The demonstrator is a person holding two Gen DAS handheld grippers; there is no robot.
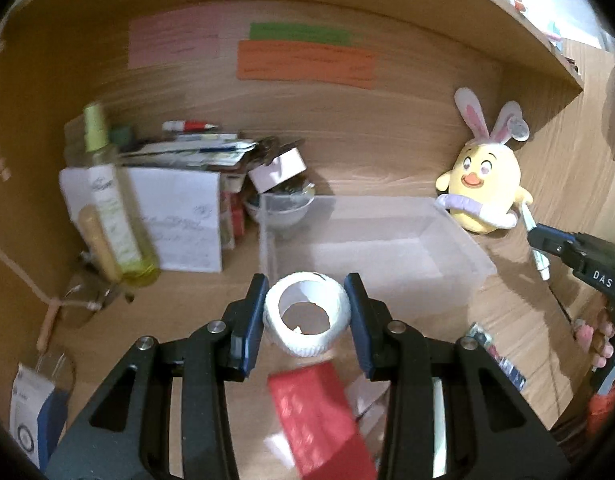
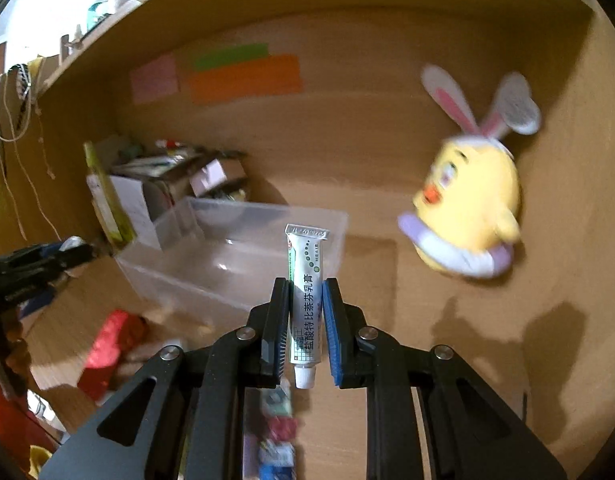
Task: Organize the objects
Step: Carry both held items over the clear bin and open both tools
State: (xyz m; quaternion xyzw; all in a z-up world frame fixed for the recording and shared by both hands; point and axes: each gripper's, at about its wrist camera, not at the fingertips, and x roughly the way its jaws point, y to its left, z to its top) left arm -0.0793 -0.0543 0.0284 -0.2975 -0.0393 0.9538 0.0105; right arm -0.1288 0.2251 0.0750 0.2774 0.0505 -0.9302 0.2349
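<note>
My left gripper (image 1: 306, 314) is shut on a white tape roll (image 1: 307, 342), held above the desk just in front of the clear plastic bin (image 1: 459, 248). My right gripper (image 2: 306, 320) is shut on a white ointment tube (image 2: 305, 300), cap toward the camera, held above the desk near the right front corner of the bin (image 2: 187, 276). The right gripper and its tube (image 1: 541, 264) also show at the right edge of the left wrist view. The bin looks empty.
A yellow bunny-eared plush (image 1: 483, 188) sits right of the bin. A yellow-green bottle (image 1: 115, 208), papers and boxes (image 1: 187, 220) and a bowl (image 1: 279, 212) crowd the left. A red packet (image 1: 319, 416) and small sachets (image 2: 275, 432) lie on the desk in front.
</note>
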